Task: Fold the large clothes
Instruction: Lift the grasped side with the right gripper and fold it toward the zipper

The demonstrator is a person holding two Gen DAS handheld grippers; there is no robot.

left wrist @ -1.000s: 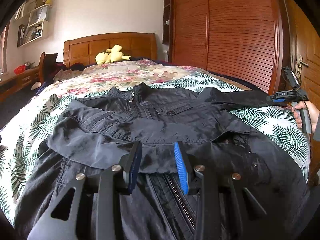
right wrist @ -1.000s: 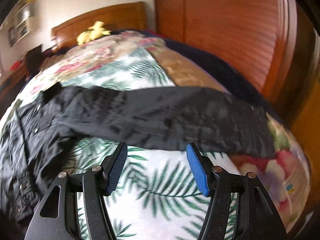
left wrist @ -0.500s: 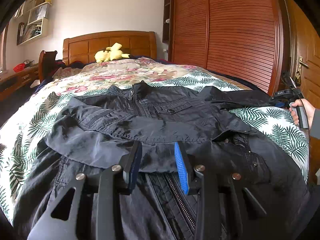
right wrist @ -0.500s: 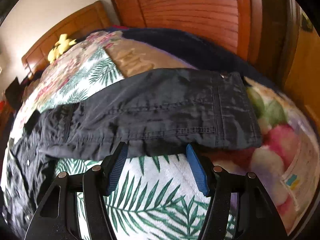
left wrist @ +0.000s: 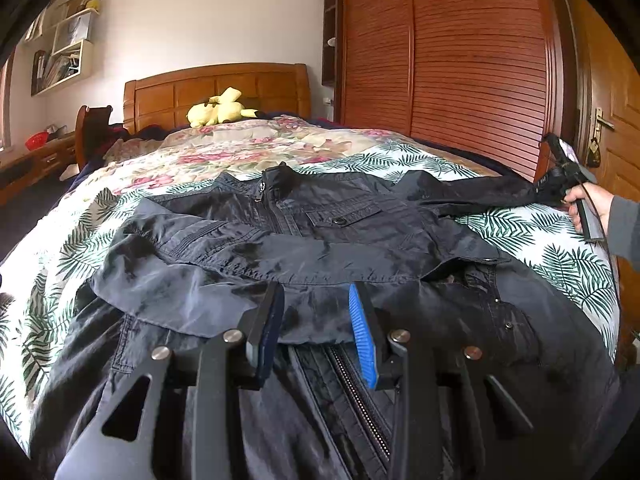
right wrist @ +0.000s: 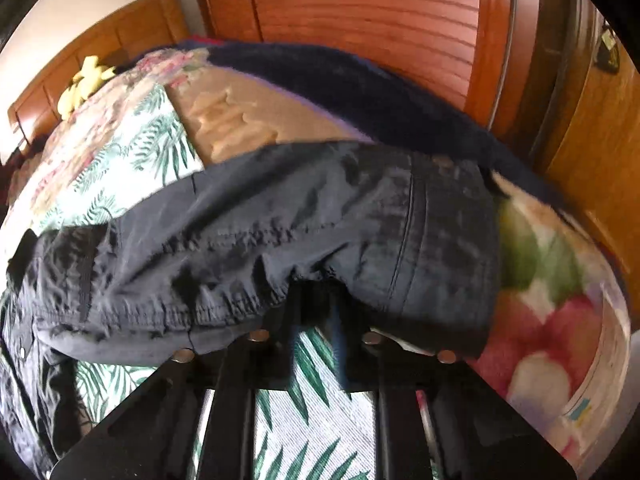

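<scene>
left view: black jacket flat on the bed, left gripper wide open, holds nothing | right view: right gripper pinched tight on far-right sleeve | risk: thin grip, sleeve slips out
</scene>
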